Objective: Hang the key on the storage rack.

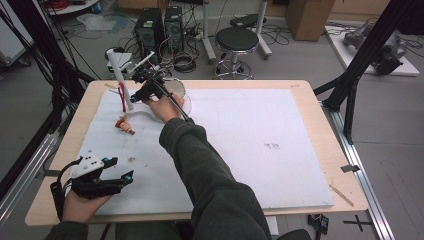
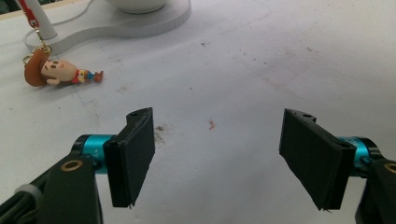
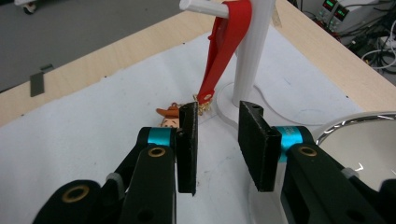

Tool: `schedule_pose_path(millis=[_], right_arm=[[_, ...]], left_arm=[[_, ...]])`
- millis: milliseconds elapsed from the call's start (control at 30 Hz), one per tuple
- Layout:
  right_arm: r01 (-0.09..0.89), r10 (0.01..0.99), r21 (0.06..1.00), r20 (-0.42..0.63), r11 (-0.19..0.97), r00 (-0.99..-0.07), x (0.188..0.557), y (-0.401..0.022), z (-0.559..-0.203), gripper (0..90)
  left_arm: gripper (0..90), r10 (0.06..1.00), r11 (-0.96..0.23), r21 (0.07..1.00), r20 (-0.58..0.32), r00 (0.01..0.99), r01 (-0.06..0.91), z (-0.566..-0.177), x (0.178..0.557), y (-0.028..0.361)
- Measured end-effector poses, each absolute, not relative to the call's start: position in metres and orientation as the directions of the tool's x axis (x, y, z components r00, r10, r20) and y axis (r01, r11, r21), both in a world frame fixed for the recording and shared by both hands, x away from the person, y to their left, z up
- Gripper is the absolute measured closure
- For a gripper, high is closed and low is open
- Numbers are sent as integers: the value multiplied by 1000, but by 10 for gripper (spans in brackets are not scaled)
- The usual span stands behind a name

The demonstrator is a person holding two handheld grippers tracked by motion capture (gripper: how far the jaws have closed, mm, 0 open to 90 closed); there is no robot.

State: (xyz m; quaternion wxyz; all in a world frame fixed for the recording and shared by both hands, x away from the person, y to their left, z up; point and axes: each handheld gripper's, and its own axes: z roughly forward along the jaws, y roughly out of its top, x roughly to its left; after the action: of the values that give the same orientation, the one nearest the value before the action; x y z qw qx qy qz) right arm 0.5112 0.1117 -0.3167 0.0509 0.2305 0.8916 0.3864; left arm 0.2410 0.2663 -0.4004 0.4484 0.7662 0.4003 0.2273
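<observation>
A white stand (image 3: 250,51) rises at the mat's far left, and a red strap (image 3: 224,51) hangs from its peg (image 3: 201,7). The strap's lower end joins a small cowboy figure (image 1: 124,125) that lies on the mat, its hat toward the stand's base (image 2: 116,28). My right gripper (image 3: 217,144) is just short of the strap's lower end, open by a narrow gap with nothing between the pads. In the high view the right gripper (image 1: 136,76) sits beside the post (image 1: 119,75). My left gripper (image 2: 229,158) rests wide open and empty near the front left corner (image 1: 122,168).
A round chrome-rimmed disc (image 3: 364,140) sits on the stand's base just right of the right gripper. A white mat (image 1: 260,145) covers most of the wooden table (image 1: 320,107). A small stick (image 1: 341,195) lies at the front right edge.
</observation>
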Motion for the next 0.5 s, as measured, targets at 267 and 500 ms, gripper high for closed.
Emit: schedule_pose_path(millis=[267,500], right_arm=[[360,431,748,109,557,-896,507,87,-313,643],[378,420,762,154,526,-895,505,65,-310,586]], left_arm=[[272,814,-279,870,-11,581,407,-401,242,263],[272,812,-290,866,-2,583,408,-401,241,263]])
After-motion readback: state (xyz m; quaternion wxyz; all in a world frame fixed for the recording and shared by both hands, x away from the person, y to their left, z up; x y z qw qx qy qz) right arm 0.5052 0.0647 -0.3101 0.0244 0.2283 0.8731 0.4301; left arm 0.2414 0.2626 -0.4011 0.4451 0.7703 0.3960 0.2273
